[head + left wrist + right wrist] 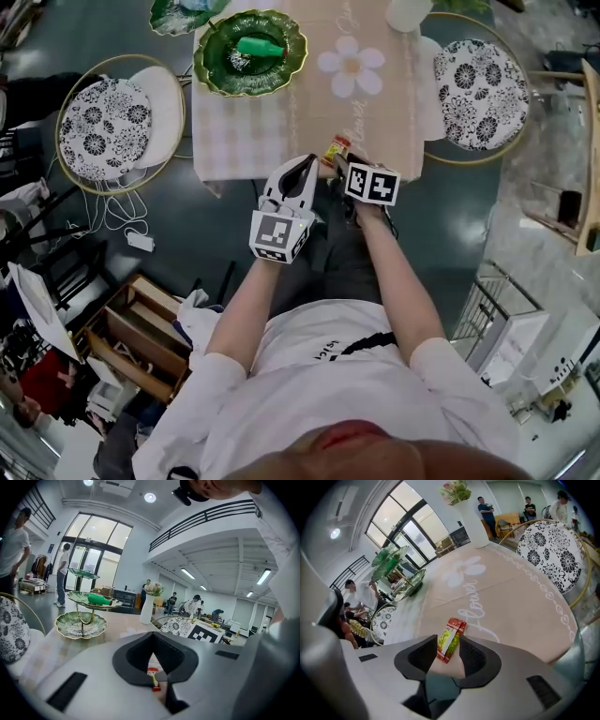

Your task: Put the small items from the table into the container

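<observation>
A small red, yellow and green packet [336,148] lies at the near edge of the pink-clothed table [375,103]. My right gripper [345,172] points down at it. In the right gripper view the packet [450,638] stands between the open jaws of the right gripper [450,648], with a gap on its left side. My left gripper [305,169] hovers just left of it, jaws together and empty. Through their slit in the left gripper view, the left gripper [152,641] shows the packet [153,679] beyond. A green leaf-shaped tiered dish [211,70] at the far left holds a green bottle [261,47].
A white vase [408,11] stands at the table's far end. Round chairs with flowered cushions [103,127] [480,89] flank the table. A wooden crate [141,333] and cables lie on the floor at left. Other people stand in the room's background [63,573].
</observation>
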### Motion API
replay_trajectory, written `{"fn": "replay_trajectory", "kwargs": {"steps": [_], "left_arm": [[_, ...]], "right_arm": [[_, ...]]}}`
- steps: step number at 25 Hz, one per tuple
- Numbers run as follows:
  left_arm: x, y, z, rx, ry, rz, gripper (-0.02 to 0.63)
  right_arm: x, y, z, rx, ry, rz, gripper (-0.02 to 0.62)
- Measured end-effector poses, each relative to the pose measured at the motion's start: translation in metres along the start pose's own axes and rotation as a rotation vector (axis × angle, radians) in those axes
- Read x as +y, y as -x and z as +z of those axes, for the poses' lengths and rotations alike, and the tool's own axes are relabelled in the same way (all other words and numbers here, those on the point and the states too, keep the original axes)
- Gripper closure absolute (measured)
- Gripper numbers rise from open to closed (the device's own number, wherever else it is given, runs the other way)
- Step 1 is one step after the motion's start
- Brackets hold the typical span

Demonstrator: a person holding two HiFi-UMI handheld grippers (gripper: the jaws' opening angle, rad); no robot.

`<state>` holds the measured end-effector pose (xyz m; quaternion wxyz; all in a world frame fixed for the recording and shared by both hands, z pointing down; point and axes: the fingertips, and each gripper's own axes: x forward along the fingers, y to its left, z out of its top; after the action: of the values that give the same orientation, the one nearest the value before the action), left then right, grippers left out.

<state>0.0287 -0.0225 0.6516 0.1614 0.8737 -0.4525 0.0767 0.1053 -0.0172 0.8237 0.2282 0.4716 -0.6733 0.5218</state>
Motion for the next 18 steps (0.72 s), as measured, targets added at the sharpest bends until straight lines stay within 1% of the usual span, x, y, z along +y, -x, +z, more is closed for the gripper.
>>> {"fn": "replay_trajectory", "kwargs": {"steps": [6, 8, 11, 14, 17, 18], "left_arm": [[0.012, -0.001, -0.004, 0.003, 0.009, 0.002, 0.598], [0.017, -0.001, -0.005, 0.003, 0.013, 0.006, 0.598], [0.023, 0.000, -0.007, 0.008, 0.022, 0.012, 0.598], [0.028, 0.002, -0.006, 0.006, 0.029, 0.016, 0.598], [0.030, 0.003, -0.005, 0.005, 0.034, 0.016, 0.598], [0.030, 0.003, -0.005, 0.006, 0.035, 0.017, 0.598]], "right_arm": [[-0.007, -0.016, 0.001, 0.014, 0.015, -0.121, 0.453], [-0.008, -0.017, 0.001, 0.027, 0.058, -0.170, 0.453], [-0.006, -0.018, 0.000, 0.073, 0.171, -0.239, 0.469], [-0.004, -0.020, 0.002, 0.096, 0.218, -0.248, 0.501], [-0.001, -0.017, 0.004, 0.085, 0.202, -0.211, 0.557], [0.001, -0.016, 0.004, 0.076, 0.189, -0.188, 0.560]]}}
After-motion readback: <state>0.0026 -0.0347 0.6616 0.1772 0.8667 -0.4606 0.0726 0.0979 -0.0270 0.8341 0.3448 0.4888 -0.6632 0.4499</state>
